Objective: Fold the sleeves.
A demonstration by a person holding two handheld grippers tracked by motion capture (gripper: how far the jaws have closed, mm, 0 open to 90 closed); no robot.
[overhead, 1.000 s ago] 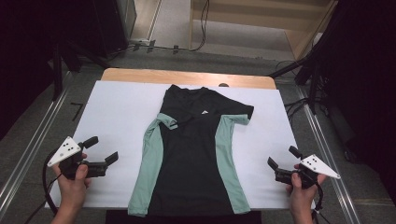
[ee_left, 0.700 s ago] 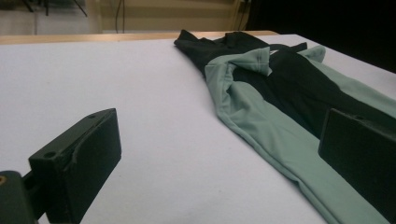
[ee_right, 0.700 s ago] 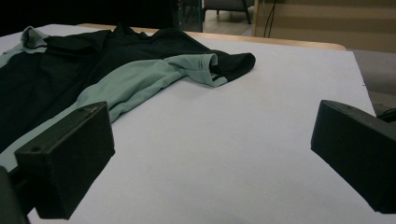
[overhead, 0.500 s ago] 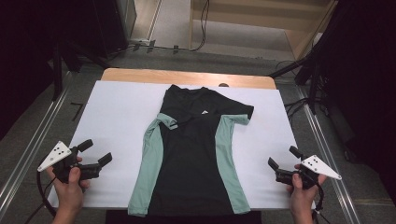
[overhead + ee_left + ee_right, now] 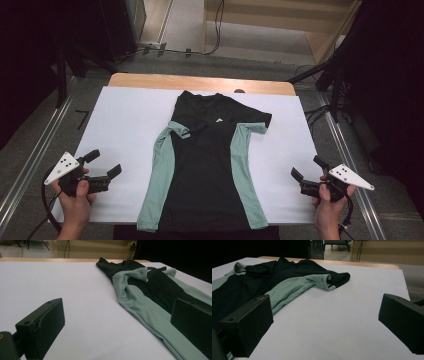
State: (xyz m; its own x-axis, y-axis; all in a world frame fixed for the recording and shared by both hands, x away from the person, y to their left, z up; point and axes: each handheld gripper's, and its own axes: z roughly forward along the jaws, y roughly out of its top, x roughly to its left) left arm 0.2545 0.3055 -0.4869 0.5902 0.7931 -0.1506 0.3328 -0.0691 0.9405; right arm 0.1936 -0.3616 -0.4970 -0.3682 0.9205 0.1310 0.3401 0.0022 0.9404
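Looking down from the high view, the black short-sleeved shirt with mint-green side panels [image 5: 207, 165] lies flat along the middle of the white-covered bench [image 5: 125, 125], collar away from the person, both sleeves already folded in. The left tool [image 5: 104, 166] and right tool [image 5: 306, 173] hover well apart from it at either side, jaws spread and empty. Folding it well probably means bringing both tools in level to the hem corners together. Seen in the left gripper view, the green side panel [image 5: 145, 307] runs just beside the right-hand jaw, so a low, flat approach should catch the edge. Across the right gripper view, the folded sleeve [image 5: 324, 280] lies smooth; avoid dragging it.
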